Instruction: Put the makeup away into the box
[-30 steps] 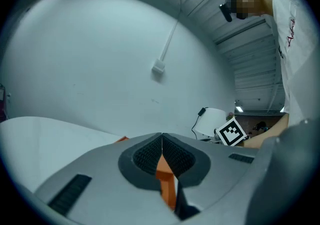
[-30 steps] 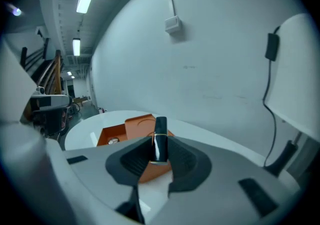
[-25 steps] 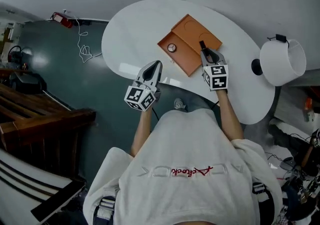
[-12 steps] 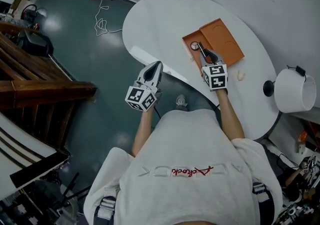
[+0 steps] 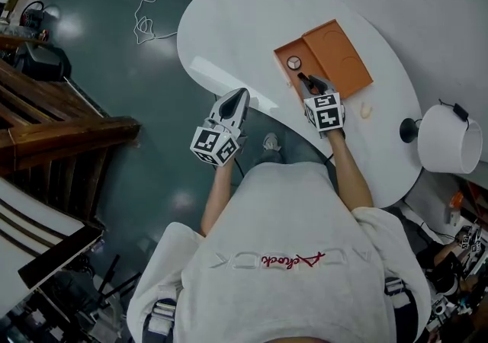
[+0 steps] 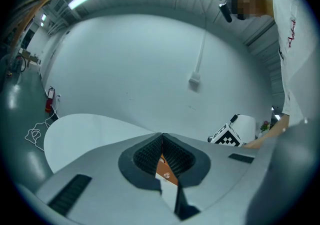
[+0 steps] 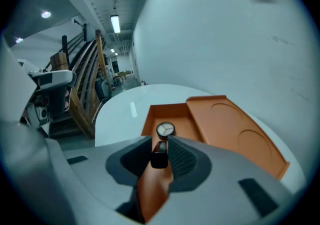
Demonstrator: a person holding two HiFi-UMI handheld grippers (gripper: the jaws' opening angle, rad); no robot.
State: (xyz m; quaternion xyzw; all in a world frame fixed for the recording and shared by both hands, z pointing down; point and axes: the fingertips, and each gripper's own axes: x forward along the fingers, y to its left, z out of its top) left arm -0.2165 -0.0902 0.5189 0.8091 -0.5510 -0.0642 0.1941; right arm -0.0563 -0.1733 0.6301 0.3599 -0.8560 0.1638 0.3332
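Note:
An open orange box (image 5: 303, 67) lies on the white table (image 5: 236, 21), its lid (image 5: 341, 46) folded out to the right. A round compact (image 5: 293, 62) sits in the tray. My right gripper (image 5: 305, 79) hovers over the tray's near corner, shut on a small black makeup tube (image 7: 159, 155). In the right gripper view the compact (image 7: 165, 129) lies just beyond the tube, inside the box (image 7: 175, 116). My left gripper (image 5: 235, 99) is shut with nothing in it, at the table's near edge, left of the box. Orange of the box (image 6: 167, 168) shows behind its jaws.
A small pale item (image 5: 367, 112) lies on the table right of my right gripper. A white lamp shade (image 5: 446, 136) on a black base (image 5: 409, 130) stands at the table's right end. Wooden stairs (image 5: 53, 136) and floor cables (image 5: 145, 17) are to the left.
My right gripper has moved with the black tube from the lid's near edge to above the tray's near corner. The left gripper has shifted a little toward the table. The head view has swung.

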